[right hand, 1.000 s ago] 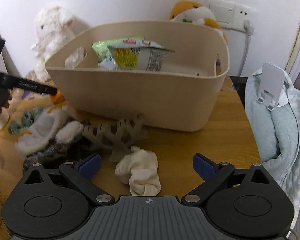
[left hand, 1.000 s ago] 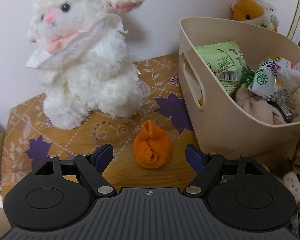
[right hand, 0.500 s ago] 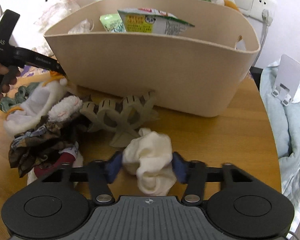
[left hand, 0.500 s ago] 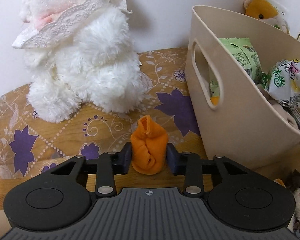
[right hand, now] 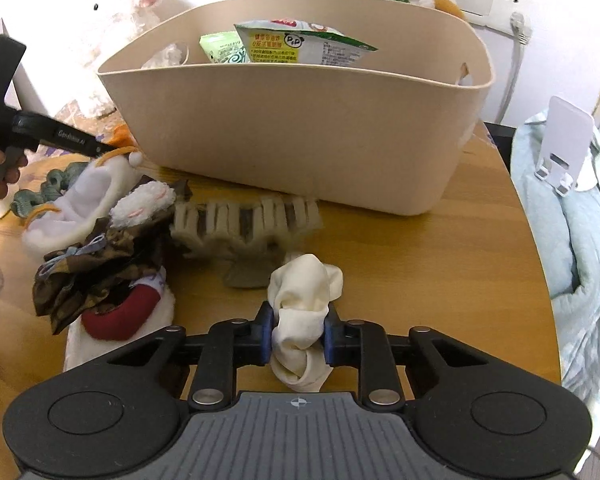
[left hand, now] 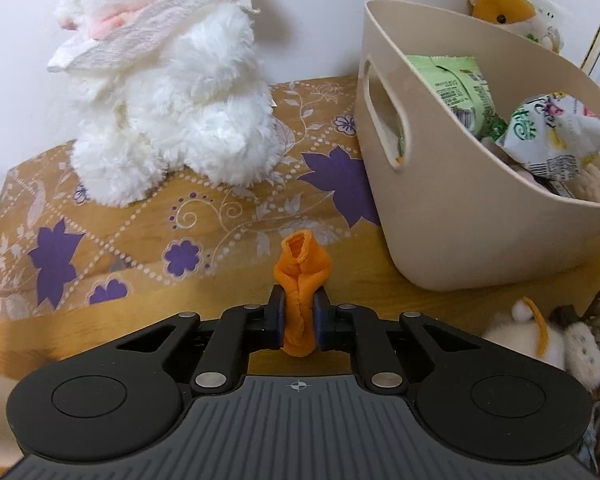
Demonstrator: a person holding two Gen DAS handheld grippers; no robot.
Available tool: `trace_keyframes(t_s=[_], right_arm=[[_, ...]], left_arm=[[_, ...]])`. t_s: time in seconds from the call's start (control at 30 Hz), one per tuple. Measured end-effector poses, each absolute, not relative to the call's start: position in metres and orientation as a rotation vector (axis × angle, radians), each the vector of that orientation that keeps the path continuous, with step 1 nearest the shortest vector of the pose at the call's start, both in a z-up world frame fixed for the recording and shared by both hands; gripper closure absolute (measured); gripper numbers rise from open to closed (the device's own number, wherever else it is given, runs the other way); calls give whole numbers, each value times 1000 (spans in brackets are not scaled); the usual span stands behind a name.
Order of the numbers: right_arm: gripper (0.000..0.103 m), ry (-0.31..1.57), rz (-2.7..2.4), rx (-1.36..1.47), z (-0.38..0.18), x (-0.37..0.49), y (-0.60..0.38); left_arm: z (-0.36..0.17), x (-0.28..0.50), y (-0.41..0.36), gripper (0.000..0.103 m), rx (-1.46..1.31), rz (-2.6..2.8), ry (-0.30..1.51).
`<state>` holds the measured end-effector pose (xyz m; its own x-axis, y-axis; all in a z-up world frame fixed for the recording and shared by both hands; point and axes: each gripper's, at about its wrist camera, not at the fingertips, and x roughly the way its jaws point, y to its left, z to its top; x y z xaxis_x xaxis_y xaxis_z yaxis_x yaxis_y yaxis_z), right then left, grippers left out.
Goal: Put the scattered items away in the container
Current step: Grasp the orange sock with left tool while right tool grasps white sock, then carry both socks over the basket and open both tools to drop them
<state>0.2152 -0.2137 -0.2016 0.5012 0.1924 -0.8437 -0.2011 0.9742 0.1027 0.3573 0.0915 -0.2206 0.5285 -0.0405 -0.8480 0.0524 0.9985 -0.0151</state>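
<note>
The left gripper [left hand: 299, 318] pinches an orange sock bundle [left hand: 301, 280] beside the beige bin [left hand: 452, 216]. The right gripper [right hand: 296, 336] pinches a cream sock bundle [right hand: 302, 312].

The wooden table [right hand: 440, 264] bears a beige bin [right hand: 300, 136] and patterned cloth [left hand: 160, 216].

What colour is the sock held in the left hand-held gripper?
Orange sock, pinched in the left hand-held gripper; clearest in the left wrist view.

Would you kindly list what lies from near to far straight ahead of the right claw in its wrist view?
Right claw → cream sock → tan comb-like holder → beige bin → snack packets.
</note>
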Motion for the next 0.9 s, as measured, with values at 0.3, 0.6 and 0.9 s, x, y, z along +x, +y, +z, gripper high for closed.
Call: trace_keyframes(t_s=[0.3, 0.6, 0.9], right_arm=[[82, 962, 219, 12, -175, 186, -220], [82, 913, 227, 34, -144, 176, -232], [82, 820, 266, -29, -108, 186, -241]], left_arm=[[-180, 325, 100, 90, -18, -61, 945], [-132, 305, 90, 90, -13, -105, 854], [-89, 304, 59, 90, 2, -193, 768]])
